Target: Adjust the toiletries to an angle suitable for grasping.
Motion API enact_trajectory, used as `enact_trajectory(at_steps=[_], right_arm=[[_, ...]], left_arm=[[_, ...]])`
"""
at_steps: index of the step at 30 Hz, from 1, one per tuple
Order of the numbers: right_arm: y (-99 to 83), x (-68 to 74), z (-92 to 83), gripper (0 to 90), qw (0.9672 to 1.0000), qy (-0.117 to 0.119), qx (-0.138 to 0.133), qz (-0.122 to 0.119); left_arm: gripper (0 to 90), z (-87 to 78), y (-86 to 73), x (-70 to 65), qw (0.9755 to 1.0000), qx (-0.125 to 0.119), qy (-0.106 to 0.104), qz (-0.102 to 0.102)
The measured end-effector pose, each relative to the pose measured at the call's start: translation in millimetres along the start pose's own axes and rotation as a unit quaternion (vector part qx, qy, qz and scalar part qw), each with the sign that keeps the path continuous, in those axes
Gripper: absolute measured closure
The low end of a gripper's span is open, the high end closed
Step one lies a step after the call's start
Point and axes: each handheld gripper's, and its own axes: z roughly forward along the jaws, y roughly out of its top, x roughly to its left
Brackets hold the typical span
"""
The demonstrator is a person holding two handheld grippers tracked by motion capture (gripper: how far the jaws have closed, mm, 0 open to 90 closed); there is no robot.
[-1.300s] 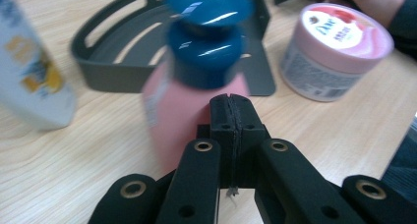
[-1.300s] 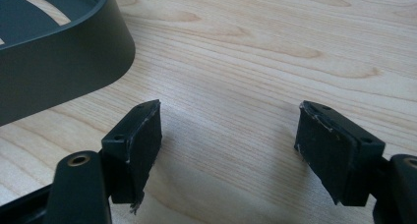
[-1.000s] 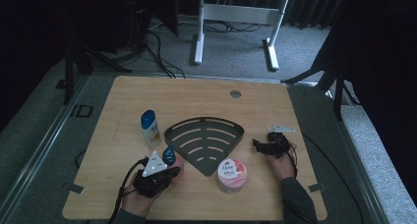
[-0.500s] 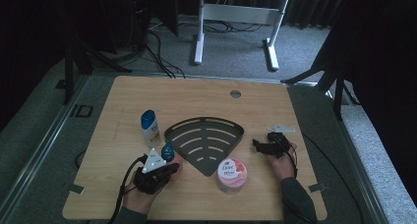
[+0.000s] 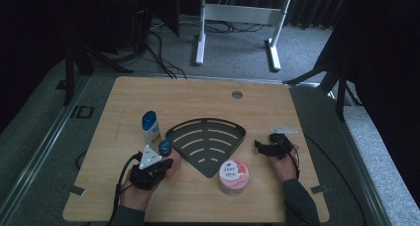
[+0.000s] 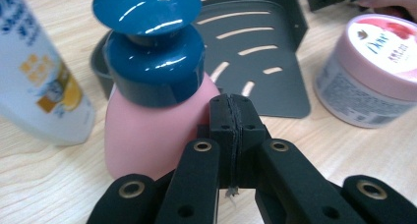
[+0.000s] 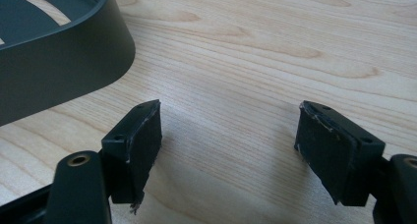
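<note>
Nearest the person, we find the left gripper (image 6: 231,106) with its jaws pressed flat together, nothing between them, the closed tips resting against the right flank of the pink bottle (image 6: 147,130). That bottle stands upright on the wooden table (image 5: 198,102), just beside the left corner of the dark slotted corner shelf (image 5: 210,144), with a white bottle (image 5: 150,127) close behind it. Its body is matte pink and widens toward the base; its cap is glossy dark teal, mushroom-shaped and broad. We judge the risk to lie here: closed jaws cannot grasp, and any further push against the smooth side could topple the top-heavy bottle or slide it into the white bottle. Opening beside it without backing off could also knock it. The pink-lidded Dove cream jar (image 5: 233,176) sits at the shelf's near point. Farther right, the right gripper (image 7: 228,145) rests with jaws spread wide and empty over bare wood.
</note>
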Motion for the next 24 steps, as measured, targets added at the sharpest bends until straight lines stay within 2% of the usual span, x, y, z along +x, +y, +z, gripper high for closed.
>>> enact_trajectory(at_steps=[2, 5, 7, 13, 18, 24], right_arm=[[0.0, 0.0, 0.0, 25.1, 1.0000, 0.000, 0.000, 0.000], [0.0, 0.0, 0.0, 25.1, 1.0000, 0.000, 0.000, 0.000], [0.0, 0.0, 0.0, 25.1, 1.0000, 0.000, 0.000, 0.000], [0.0, 0.0, 0.0, 25.1, 1.0000, 0.000, 0.000, 0.000], [0.0, 0.0, 0.0, 25.1, 1.0000, 0.000, 0.000, 0.000], [0.0, 0.0, 0.0, 25.1, 1.0000, 0.000, 0.000, 0.000]], left_arm=[[88.3, 1.2, 0.8, 1.3, 1.0000, 0.003, 0.000, -0.006], [87.0, 3.0, 1.5, 0.0, 1.0000, 0.007, -0.006, -0.003], [86.7, 13.9, 5.4, -8.8, 0.9997, 0.015, -0.005, 0.019], [89.1, 20.7, 12.4, -5.8, 0.9999, 0.005, -0.006, 0.009], [89.4, 21.7, 14.1, -3.3, 0.9999, 0.002, -0.008, 0.009], [89.4, 23.4, 14.9, 2.4, 1.0000, -0.002, -0.001, 0.008]])
